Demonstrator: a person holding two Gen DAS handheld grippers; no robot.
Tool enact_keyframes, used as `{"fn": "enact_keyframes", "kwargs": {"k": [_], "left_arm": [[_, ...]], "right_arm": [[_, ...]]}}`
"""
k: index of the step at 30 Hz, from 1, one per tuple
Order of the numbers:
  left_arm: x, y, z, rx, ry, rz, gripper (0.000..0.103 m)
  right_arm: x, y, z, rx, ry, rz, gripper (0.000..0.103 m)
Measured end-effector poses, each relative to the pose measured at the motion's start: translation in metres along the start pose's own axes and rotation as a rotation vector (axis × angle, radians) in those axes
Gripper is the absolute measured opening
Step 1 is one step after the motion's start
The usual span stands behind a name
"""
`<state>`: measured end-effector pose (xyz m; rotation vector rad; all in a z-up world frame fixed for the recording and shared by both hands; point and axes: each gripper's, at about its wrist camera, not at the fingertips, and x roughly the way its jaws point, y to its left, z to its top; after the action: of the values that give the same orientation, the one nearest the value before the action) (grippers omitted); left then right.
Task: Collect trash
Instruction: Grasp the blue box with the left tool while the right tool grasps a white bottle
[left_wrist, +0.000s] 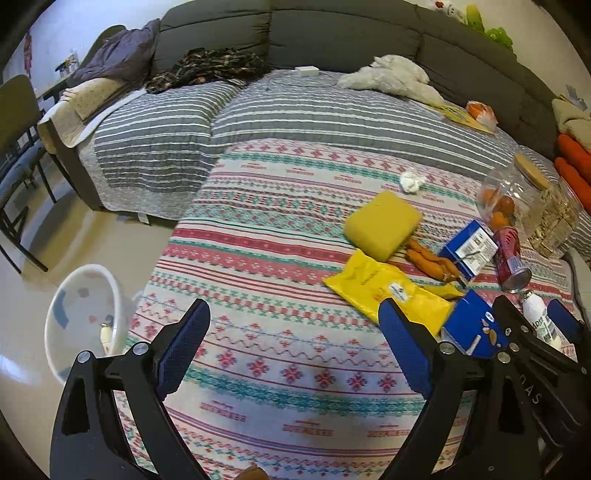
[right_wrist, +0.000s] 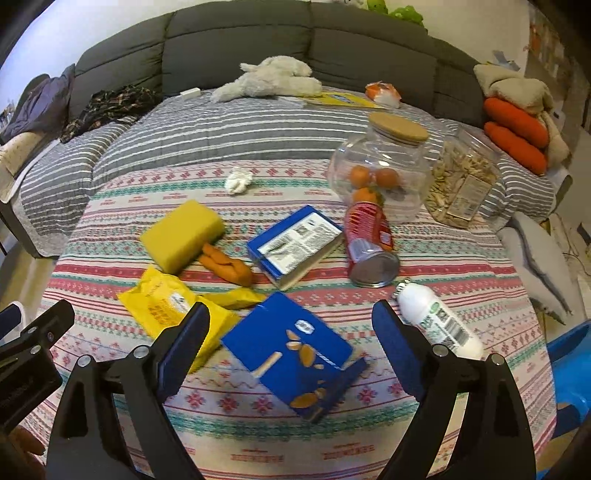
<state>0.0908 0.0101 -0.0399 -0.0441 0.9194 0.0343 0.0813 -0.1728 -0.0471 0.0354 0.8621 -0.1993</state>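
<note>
- The right hand-held gripper (right_wrist: 290, 328) hangs over the near edge of the table (right_wrist: 221, 424), jaws wide apart with nothing clamped. The blue carton (right_wrist: 291, 354) lies flat between its fingers, untouched, so it looks like the next piece of trash.
- The left hand-held gripper (left_wrist: 295, 328) is spread just as wide and empty, over bare patterned cloth toward the table's near left corner.
- Below that corner a white bin (left_wrist: 85, 317) stands on the floor with something small already inside; it is probably placed there so trash can be dropped off the edge.
- More litter lies mid-table: a yellow wrapper (right_wrist: 166, 306), a second blue box (right_wrist: 295, 243), a tipped red can (right_wrist: 369, 240), a white bottle (right_wrist: 439, 321) near the right edge, and a crumpled tissue (right_wrist: 238, 181) further back.
- The glass jar (right_wrist: 380, 173) of oranges and the yellow sponge (right_wrist: 183, 234) look like keepers.
</note>
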Motion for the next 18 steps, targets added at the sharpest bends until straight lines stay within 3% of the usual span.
{"fn": "enact_keyframes", "kwargs": {"k": [9,18], "left_arm": [[0.009,-0.035,-0.005,0.058,0.019,-0.027,0.089],[0.031,-0.080,-0.016,0.133,0.092,-0.073,0.090]], "right_arm": [[0.021,-0.053,-0.005,0.024,0.064,-0.062,0.087],[0.048,-0.115,-0.004,0.060,0.128,-0.145,0.087]]}}
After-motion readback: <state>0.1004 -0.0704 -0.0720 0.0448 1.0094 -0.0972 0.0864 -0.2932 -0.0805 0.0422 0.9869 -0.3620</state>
